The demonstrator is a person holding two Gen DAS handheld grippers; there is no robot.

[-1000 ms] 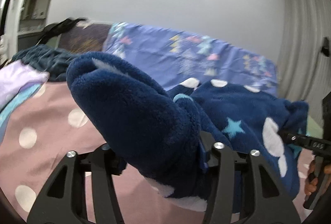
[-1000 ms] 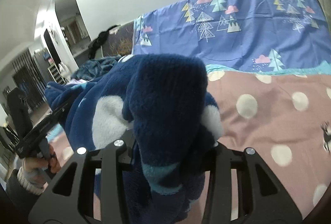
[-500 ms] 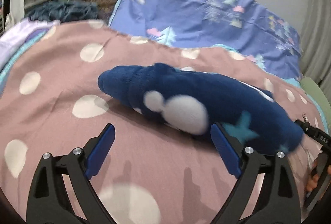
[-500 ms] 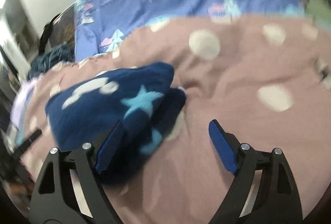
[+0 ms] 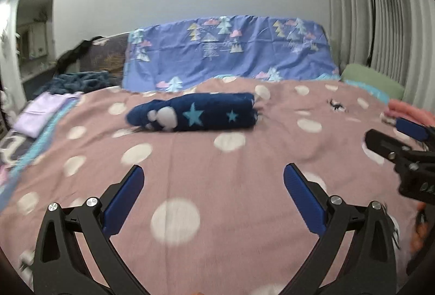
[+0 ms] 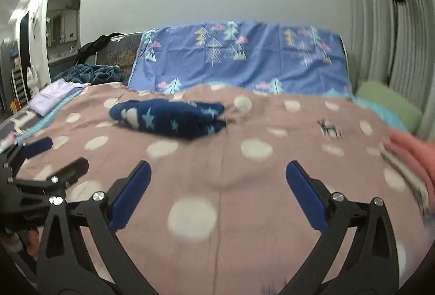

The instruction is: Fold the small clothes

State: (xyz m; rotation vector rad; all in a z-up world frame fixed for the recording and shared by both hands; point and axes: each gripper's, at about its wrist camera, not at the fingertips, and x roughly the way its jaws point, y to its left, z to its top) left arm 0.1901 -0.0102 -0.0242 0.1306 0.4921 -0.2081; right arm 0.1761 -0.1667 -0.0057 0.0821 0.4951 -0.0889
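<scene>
A folded navy fleece garment (image 5: 195,112) with white clouds and teal stars lies on the pink polka-dot bedspread (image 5: 190,172), far from both grippers. It also shows in the right wrist view (image 6: 168,118). My left gripper (image 5: 213,199) is open and empty, low over the bedspread. My right gripper (image 6: 217,194) is open and empty too. The right gripper also shows at the right edge of the left wrist view (image 5: 402,148). The left gripper also shows at the left edge of the right wrist view (image 6: 40,167).
A pink-orange garment (image 6: 413,156) lies at the bed's right side. Folded lilac clothes (image 5: 40,110) and a dark teal blanket (image 6: 92,71) are at the left. A blue tree-print sheet (image 5: 228,50) covers the headboard. A green pillow (image 6: 388,104) sits by the curtain.
Both grippers have let go of the navy garment, opened and pulled back toward the foot of the bed. The garment now lies folded on the bedspread.
</scene>
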